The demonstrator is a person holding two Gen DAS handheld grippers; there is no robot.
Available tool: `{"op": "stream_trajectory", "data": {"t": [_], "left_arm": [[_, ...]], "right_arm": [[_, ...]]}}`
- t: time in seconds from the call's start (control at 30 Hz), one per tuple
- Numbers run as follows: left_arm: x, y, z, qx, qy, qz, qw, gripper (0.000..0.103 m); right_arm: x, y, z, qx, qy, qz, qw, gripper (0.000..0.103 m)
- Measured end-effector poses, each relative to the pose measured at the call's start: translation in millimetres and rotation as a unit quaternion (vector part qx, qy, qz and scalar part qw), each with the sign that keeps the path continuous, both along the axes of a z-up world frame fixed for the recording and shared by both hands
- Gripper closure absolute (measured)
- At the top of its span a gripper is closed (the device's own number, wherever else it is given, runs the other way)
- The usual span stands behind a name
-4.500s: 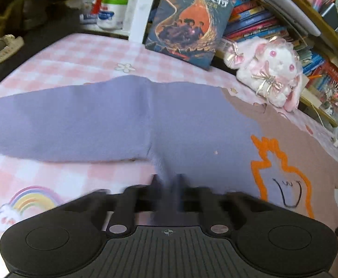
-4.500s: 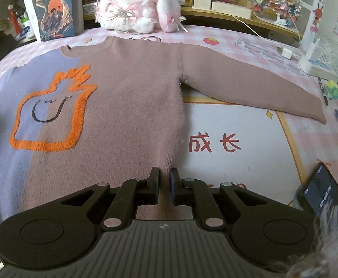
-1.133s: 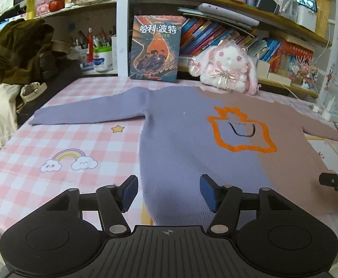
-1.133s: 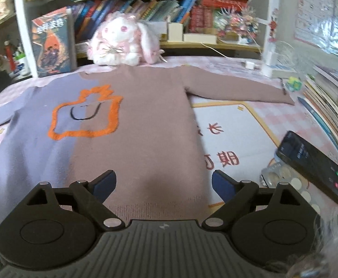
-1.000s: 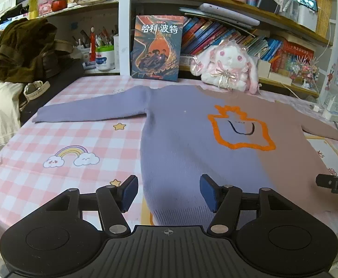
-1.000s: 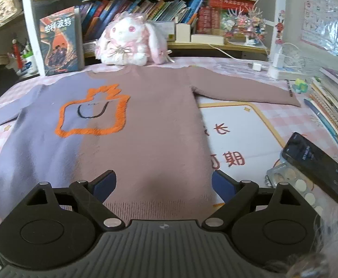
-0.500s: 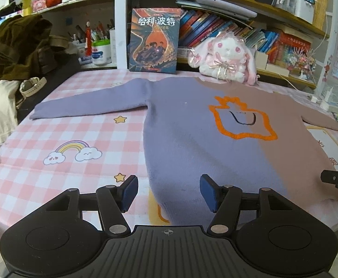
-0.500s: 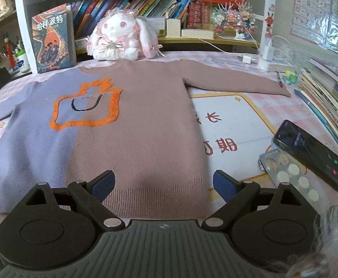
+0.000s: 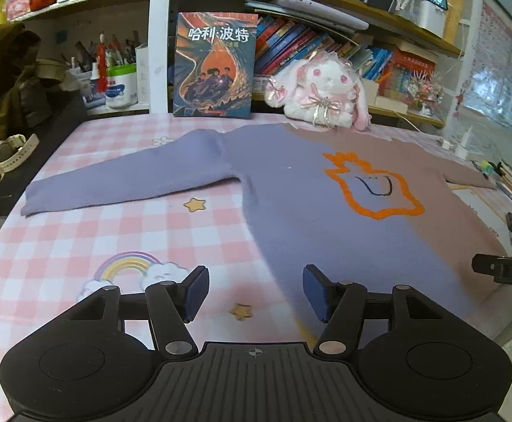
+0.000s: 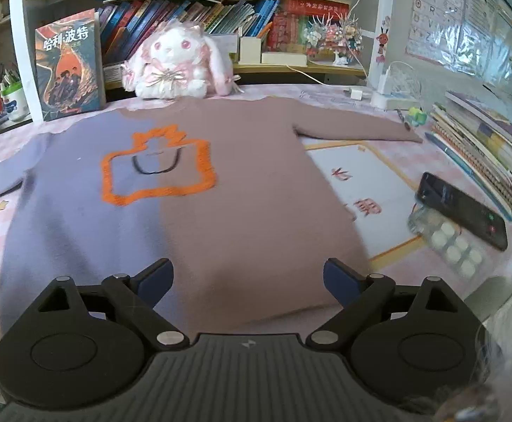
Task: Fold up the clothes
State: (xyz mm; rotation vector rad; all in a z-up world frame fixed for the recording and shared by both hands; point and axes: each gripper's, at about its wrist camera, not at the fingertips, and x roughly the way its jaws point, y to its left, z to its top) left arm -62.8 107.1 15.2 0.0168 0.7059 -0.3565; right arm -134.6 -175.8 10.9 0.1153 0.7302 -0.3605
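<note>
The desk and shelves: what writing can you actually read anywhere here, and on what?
"哈利·波特": standing book's cover.
"DAS", cut off: right gripper's side.
Red characters: white mat panel, blurred.
Alphabet wall chart: single letters, too small to be sure.
Shelf book spines: unreadable.

sweater (image 10: 241, 190): fuzzy matt knit | tablecloth (image 9: 90, 232): smooth printed cloth | phone (image 10: 461, 211): glossy | bunny (image 10: 175, 66): plush (satin bows)
</note>
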Motion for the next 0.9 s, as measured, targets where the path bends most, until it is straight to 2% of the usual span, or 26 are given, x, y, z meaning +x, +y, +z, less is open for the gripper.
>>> {"op": "stream_trajectory", "data": {"t": [0.23, 0.47, 0.9], "left_arm": [[21.7, 40.3, -3.5, 0.000, 0.002, 0.004, 1.0000, 0.043], [39.9, 71.2, -6.2, -0.007, 0.004, 0.026, 0.9996, 0.043], [73.9, 120.3, -19.3, -0.024, 0.009, 0.116, 0.9929, 0.044]], "right_arm": [[4.7, 44.0, -2.2, -0.004, 0.002, -0.022, 1.000, 0.010], [12.5, 63.5, 0.0, -0.010, 0.003, -0.040, 0.999, 0.010], [24.8, 77.7, -1.8, -0.024, 0.018, -0.032, 0.999, 0.010]]}}
